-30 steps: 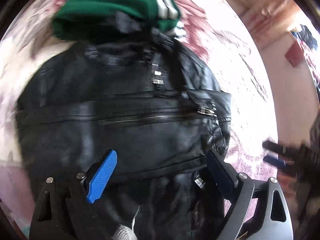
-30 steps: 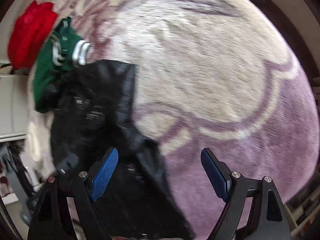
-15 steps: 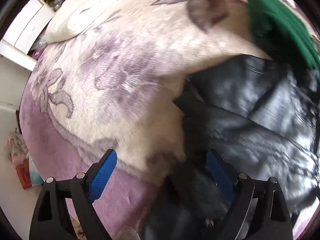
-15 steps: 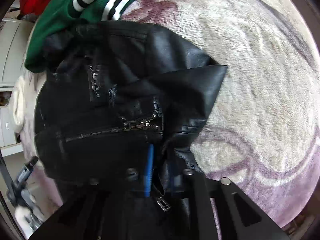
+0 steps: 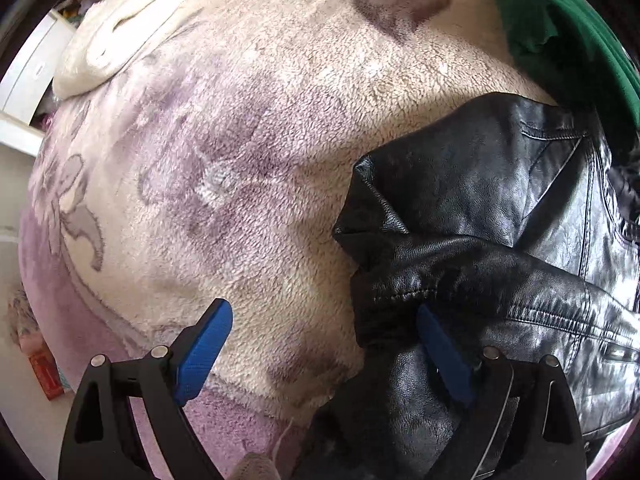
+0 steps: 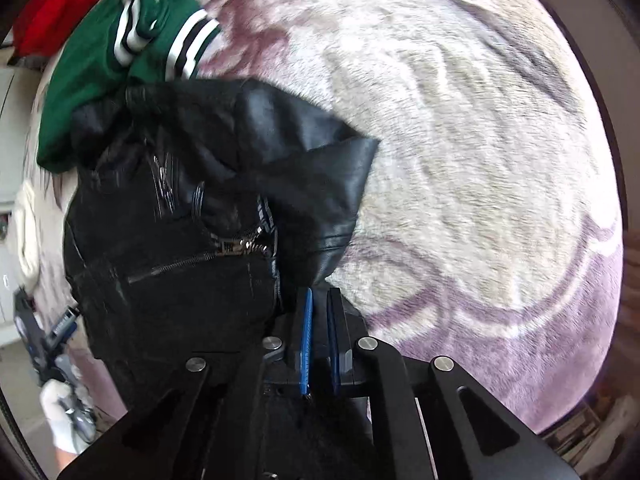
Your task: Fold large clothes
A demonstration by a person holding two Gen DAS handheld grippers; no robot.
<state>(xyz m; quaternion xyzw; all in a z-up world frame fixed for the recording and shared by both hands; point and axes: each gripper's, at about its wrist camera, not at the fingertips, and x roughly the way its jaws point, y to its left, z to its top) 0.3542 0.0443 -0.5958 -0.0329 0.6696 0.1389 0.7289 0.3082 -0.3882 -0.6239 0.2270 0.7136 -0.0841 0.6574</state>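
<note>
A black leather jacket (image 5: 500, 216) lies on a fleece blanket (image 5: 248, 160), partly folded, its zip showing in the right wrist view (image 6: 208, 216). My left gripper (image 5: 324, 344) is open at the jacket's left edge; its right finger (image 5: 440, 352) rests against the leather, its left finger over the blanket. My right gripper (image 6: 320, 320) is shut on the jacket's lower right edge, leather pinched between the blue pads.
A folded green garment with striped cuffs (image 6: 120, 56) lies just beyond the jacket, a red one (image 6: 68, 0) behind it. A cream pillow (image 5: 120, 44) lies far left. White cupboards stand beyond the bed. The left gripper shows at the left edge (image 6: 52, 340).
My right gripper went from open over the blanket to shut on the jacket's edge. My left gripper swung from over the jacket's middle to its left edge and stays open.
</note>
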